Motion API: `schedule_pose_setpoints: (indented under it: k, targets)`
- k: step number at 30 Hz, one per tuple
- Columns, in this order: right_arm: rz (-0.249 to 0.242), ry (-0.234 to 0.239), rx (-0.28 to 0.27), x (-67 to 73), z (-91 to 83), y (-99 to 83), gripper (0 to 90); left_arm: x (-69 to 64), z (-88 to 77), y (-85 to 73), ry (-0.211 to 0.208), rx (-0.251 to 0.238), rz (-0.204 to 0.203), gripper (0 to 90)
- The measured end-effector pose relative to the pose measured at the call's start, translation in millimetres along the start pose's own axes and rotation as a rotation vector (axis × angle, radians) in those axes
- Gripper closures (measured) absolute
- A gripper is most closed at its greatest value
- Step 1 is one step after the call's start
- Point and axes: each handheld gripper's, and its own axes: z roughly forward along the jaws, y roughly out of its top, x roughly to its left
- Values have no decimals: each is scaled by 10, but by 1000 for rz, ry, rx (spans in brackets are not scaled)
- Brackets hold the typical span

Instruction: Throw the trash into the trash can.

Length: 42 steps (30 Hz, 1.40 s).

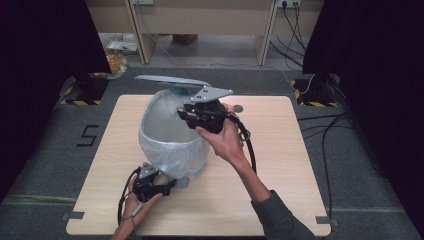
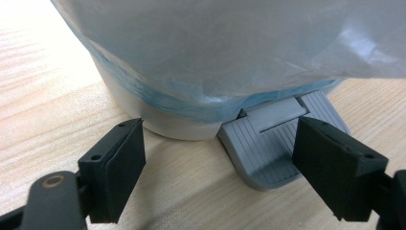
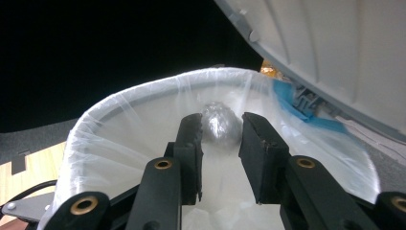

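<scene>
- Foil ball (image 3: pixel 219 125) is clamped in the right gripper (image 3: pixel 220 136) over the lined bin (image 1: pixel 172 145); released early, it'd bounce off the rim.
- Left gripper (image 2: pixel 218 158) jaws are kept apart around the pedal (image 2: pixel 268 153); if that's slipped off, the lid (image 1: pixel 172 80) gets dropped.

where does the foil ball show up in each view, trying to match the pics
High view: the foil ball sits under the right gripper above the bin's mouth; hidden there.
Left gripper view: not in it; the bin's base and grey pedal are.
Right gripper view: foil ball at centre, clamped between the black jaws over the open bin.
Shared landmark: the white bag lining the bin, seen in all three.
</scene>
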Motion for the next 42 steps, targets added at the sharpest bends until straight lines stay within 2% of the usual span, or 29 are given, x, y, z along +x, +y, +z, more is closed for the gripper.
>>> schedule_pose_setpoints:
  k: [4,11,24,27,28,29,30,32,35,42]
  targets:
    - [0,-2,15,7,62,-9,694,4,-7,2,2,9,9,179]
    - [5,16,22,24,126,-11,619,4,-4,1,1,6,7,179]
    - [24,-3,-2,-47,-69,-46,557,9,-5,1,-1,8,7,179]
    - [31,-7,-16,-63,-156,-80,478,3,-2,-1,-3,3,1,179]
    - [37,-14,-34,-75,-222,-101,405,7,-3,1,-2,7,2,179]
    - [37,-14,-34,-75,-222,-101,405,7,-3,1,-2,7,2,179]
    - [37,-17,-42,-82,-248,-110,371,13,-7,1,0,13,12,179]
    - [34,-24,-53,-101,-325,-137,292,2,-3,-1,-3,2,2,180]
    - [52,-62,-75,-127,-413,-185,180,13,-8,0,-1,13,12,180]
    - [71,-80,-133,-213,-598,-304,160,4,-3,-2,-4,4,2,180]
